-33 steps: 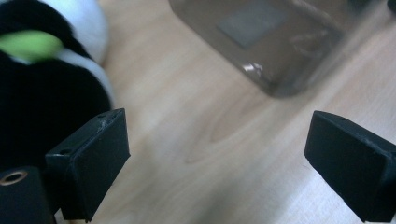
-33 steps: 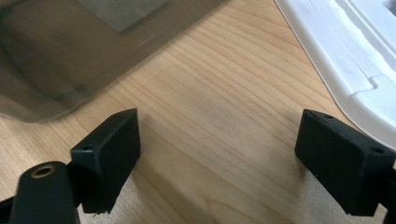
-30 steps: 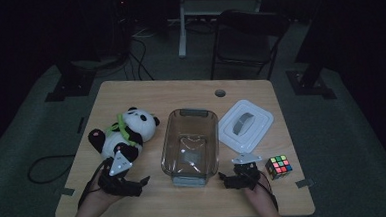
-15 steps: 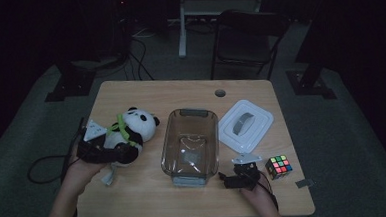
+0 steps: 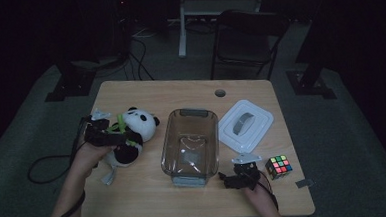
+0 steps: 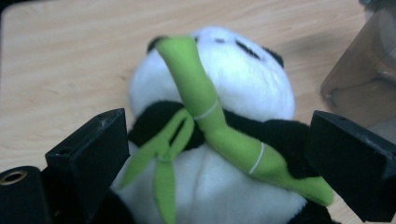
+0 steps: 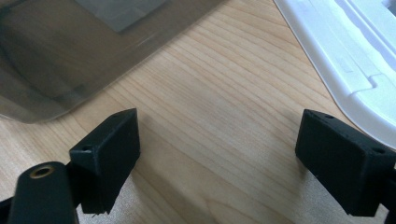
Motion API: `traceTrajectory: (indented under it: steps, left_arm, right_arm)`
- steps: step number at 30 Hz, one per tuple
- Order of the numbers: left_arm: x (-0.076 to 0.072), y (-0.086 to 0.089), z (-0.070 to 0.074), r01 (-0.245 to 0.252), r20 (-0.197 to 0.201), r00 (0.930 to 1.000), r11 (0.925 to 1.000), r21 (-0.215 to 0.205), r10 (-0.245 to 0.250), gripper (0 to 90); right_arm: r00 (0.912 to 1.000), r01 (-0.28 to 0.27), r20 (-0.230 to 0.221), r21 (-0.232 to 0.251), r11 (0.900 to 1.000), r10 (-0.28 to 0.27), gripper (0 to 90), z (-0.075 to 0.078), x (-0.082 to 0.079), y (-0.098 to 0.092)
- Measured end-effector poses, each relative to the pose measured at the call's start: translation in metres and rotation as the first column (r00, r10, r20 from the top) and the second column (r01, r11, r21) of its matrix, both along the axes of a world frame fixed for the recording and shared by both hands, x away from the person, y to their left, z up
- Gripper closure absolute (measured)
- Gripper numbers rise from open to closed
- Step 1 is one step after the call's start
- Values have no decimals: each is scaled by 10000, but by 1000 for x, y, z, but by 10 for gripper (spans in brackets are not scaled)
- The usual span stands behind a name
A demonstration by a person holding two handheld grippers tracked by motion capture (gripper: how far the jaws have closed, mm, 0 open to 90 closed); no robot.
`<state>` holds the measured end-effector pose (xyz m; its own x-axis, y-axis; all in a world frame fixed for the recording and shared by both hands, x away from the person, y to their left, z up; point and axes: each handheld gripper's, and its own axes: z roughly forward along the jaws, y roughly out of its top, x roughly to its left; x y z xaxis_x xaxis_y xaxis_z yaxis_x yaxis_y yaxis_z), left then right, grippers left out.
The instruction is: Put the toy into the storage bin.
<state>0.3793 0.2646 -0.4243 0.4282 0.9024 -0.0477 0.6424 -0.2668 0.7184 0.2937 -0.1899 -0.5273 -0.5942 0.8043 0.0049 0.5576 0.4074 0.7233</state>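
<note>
A black-and-white panda plush [image 5: 138, 125] with a green bamboo stalk [image 6: 205, 107] lies on the left of the wooden table [image 5: 145, 93]. My left gripper [image 5: 107, 138] is over its body, open. In the left gripper view the gripper [image 6: 219, 140] has one jaw on each side of the panda [image 6: 219, 84], and I cannot tell whether they touch it. My right gripper [image 5: 239, 178] rests open near the front edge, just right of the clear container [image 5: 190, 146]. In its own view the right gripper [image 7: 219, 135] holds nothing over bare wood.
A white lid [image 5: 245, 125] lies right of the container, and a Rubik's cube [image 5: 278, 167] sits at the front right beside my right gripper. The table has a cable hole [image 5: 220, 93] at the back. A chair [image 5: 247, 35] stands beyond the table.
My left gripper moved from the table's front left edge up and back onto the panda, its jaws now on either side of it. The right gripper stayed put.
</note>
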Motion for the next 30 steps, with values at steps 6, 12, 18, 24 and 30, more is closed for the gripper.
traceTrajectory:
  steps: [6,12,18,24,30]
  left_arm:
    - [-3,-5,-8,145,60,9999,9999,-62,-145,71]
    - [-10,-14,-10,723,556,9955,9946,742,-765,279]
    - [-11,-7,-11,621,861,9943,9979,175,-634,549]
    - [-11,11,0,20,1140,9934,9948,-1021,97,900]
    - [-12,10,6,-94,1698,9852,9965,-826,234,681]
  right_arm:
    - [10000,36,9,-7,10000,-36,134,0,2,1]
    - [10000,12,-3,2,10000,-12,134,0,4,1]
    - [10000,13,0,41,10000,-13,139,0,9,3]
    - [9999,58,-90,252,9997,-56,140,3,16,2]
    - [9999,110,-82,283,9995,-108,140,1,18,1]
